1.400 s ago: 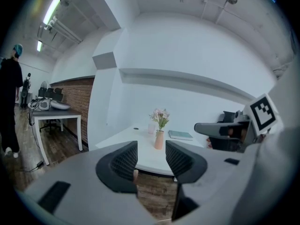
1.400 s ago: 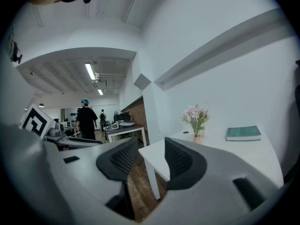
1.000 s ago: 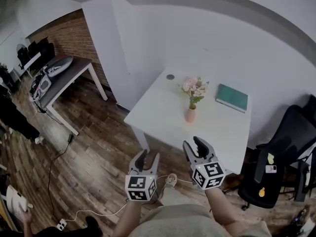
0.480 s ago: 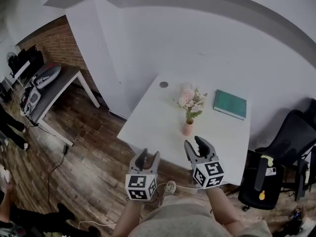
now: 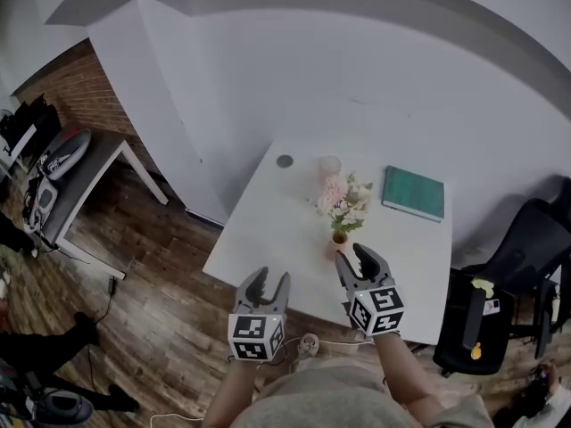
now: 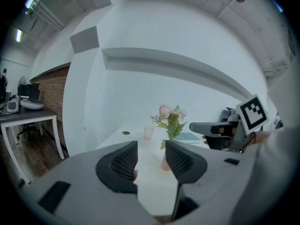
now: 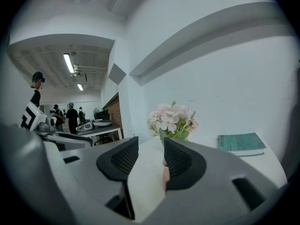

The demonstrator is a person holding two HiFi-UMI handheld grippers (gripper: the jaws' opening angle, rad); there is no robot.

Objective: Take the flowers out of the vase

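Note:
A bunch of pale pink flowers with green leaves stands in a small pink vase on the white table. My right gripper is open, just in front of the vase, with nothing between its fingers. My left gripper is open too, over the table's near edge, left of the vase. In the left gripper view the flowers rise beyond the jaws and the vase shows between them. In the right gripper view the flowers stand close ahead and the vase is partly hidden by a jaw.
A green book lies at the table's far right. A pink cup and a small round disc sit at the far side. A black office chair stands right of the table. A grey desk stands at left.
Both grippers have moved forward to the table. The right one now sits just before the vase. Both stay open.

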